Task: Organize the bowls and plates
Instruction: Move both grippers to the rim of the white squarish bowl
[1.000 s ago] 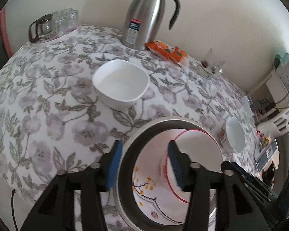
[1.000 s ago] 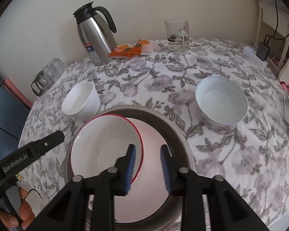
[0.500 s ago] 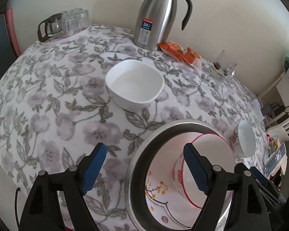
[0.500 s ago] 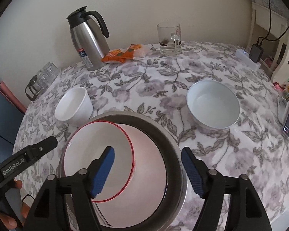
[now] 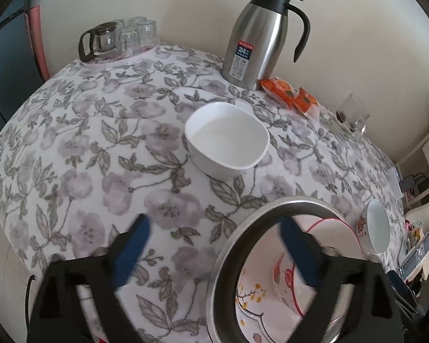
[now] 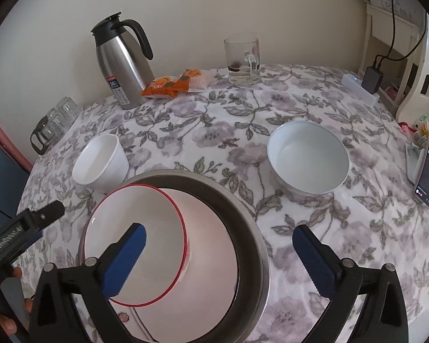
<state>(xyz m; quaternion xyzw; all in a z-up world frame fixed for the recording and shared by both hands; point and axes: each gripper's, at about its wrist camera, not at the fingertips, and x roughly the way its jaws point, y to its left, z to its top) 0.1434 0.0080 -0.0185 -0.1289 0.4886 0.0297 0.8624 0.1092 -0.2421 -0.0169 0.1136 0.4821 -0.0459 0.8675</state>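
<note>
Red-rimmed bowl [image 6: 134,245] in steel basin [image 6: 251,245], left claw [image 5: 214,254] & right claw [image 6: 218,260] just opened wide, both holding nothing

I see a red-rimmed bowl [image 6: 134,245] sitting tilted inside the steel basin [image 6: 248,228], apparently on a flower-painted plate [image 5: 250,300]. A squarish white bowl [image 5: 227,140] and a round white bowl [image 6: 307,161] stand upright on the cloth, well apart.

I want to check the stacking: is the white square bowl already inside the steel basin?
No, the white square bowl stands on the flowered tablecloth, apart from the steel basin.
</note>
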